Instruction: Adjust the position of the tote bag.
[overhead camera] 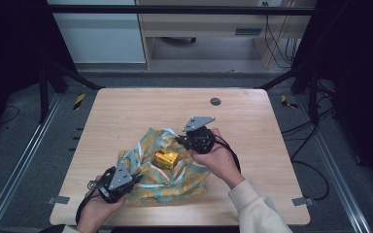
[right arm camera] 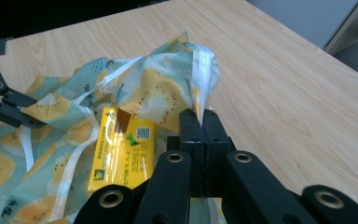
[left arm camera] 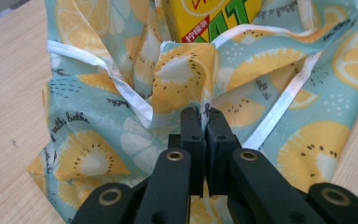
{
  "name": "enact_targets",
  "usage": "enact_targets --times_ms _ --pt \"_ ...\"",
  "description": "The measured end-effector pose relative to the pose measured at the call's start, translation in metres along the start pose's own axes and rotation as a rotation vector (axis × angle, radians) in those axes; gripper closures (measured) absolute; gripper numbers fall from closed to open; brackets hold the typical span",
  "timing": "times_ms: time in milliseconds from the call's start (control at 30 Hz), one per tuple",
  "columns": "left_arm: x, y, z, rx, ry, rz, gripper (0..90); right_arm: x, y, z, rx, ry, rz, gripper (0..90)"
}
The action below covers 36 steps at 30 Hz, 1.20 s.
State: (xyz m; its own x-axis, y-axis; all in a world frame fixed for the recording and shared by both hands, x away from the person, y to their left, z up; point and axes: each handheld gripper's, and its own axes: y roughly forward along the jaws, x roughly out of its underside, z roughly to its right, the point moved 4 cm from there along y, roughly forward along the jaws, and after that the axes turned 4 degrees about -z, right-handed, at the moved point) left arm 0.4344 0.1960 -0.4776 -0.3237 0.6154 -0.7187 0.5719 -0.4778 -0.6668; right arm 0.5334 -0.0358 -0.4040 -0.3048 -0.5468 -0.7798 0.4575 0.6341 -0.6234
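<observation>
High view: I see a lemon-print cloth (overhead camera: pixel 167 170) lying near the middle of the table (overhead camera: pixel 126 111), a yellow carton (overhead camera: pixel 166 158) on it. My left hand-held gripper (left arm camera: pixel 204 116) is clamped on the cloth's near fold; my right hand-held gripper (right arm camera: pixel 200 119) pinches its raised far corner.

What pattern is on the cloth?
Teal cloth with yellow citrus slices and white trim, clearest in the left gripper view.

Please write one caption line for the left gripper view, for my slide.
Left tool, shut, pinches teal lemon-print cloth beside yellow carton on wooden table.
</observation>
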Motion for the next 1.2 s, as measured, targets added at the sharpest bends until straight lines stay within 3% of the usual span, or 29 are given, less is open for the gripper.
enact_targets --times_ms 400,467,533,567,800,1000,1067,1200 --pt "-0.002 -0.003 -0.001 -0.013 -0.014 0.027 88.7 -0.006 0.001 0.008 0.014 0.009 0.011 90.0" --pt "-0.003 -0.005 -0.002 -0.040 -0.017 0.035 88.8 -0.006 0.003 0.010 0.006 0.025 0.009 90.0" --pt "-0.004 -0.006 -0.003 -0.045 -0.032 0.051 88.9 -0.007 0.005 0.011 -0.017 0.064 0.030 90.0" --pt "-0.004 -0.006 -0.003 -0.041 -0.035 0.052 88.9 -0.007 0.005 0.012 -0.010 0.060 0.024 90.0" --pt "-0.003 0.000 0.001 -0.008 -0.038 0.025 88.9 -0.002 0.012 0.022 0.017 0.076 -0.012 90.0" --pt "-0.001 0.009 0.005 0.008 -0.018 -0.027 88.6 0.012 0.024 0.038 0.032 0.134 -0.060 90.0" --pt "0.002 0.012 0.005 0.007 -0.020 -0.071 88.5 0.018 0.029 0.043 0.039 0.150 -0.085 90.0" --pt "0.006 0.014 0.005 0.025 -0.048 -0.081 88.5 0.033 0.039 0.053 0.065 0.162 -0.142 90.0"
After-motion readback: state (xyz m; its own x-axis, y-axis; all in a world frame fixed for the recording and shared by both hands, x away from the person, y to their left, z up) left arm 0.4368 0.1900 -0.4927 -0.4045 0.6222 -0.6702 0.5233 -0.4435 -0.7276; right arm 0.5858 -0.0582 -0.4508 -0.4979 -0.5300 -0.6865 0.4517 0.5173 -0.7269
